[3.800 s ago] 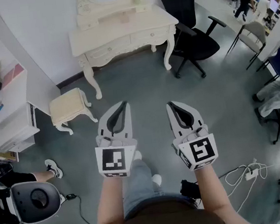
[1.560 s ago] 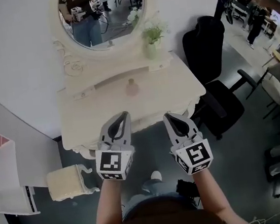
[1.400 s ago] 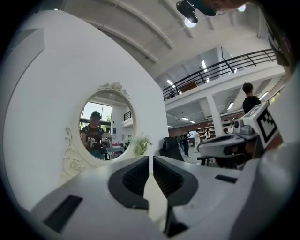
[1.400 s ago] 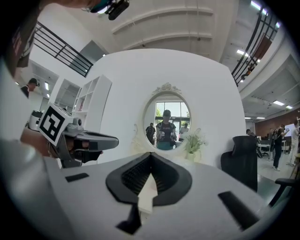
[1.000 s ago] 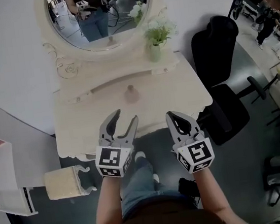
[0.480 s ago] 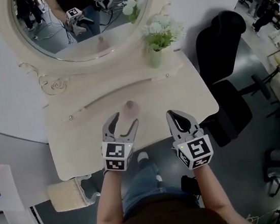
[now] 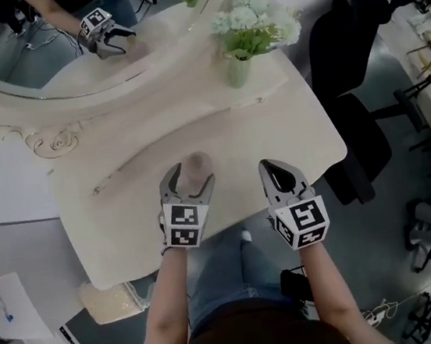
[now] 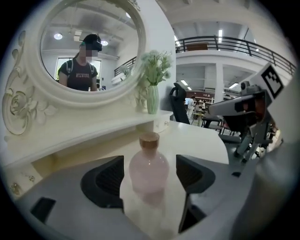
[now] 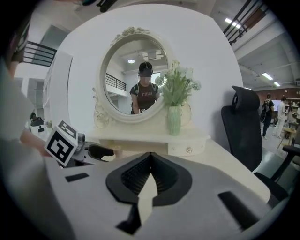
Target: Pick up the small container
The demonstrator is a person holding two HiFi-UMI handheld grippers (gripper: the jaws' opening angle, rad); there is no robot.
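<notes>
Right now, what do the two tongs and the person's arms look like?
Both the left tongs and right tongs are light grey plastic, tapering to points, with dark ribbed pads inside. Each carries a white cube with black square markers. No cables show on them. The forearms are unsleeved; the person wears a dark shirt with pale lettering and blue jeans.

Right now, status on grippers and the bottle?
Left gripper jaws opening around pink bottle, no contact. Right gripper shut, empty. Bottle upright on vanity, nothing in the way.
</notes>
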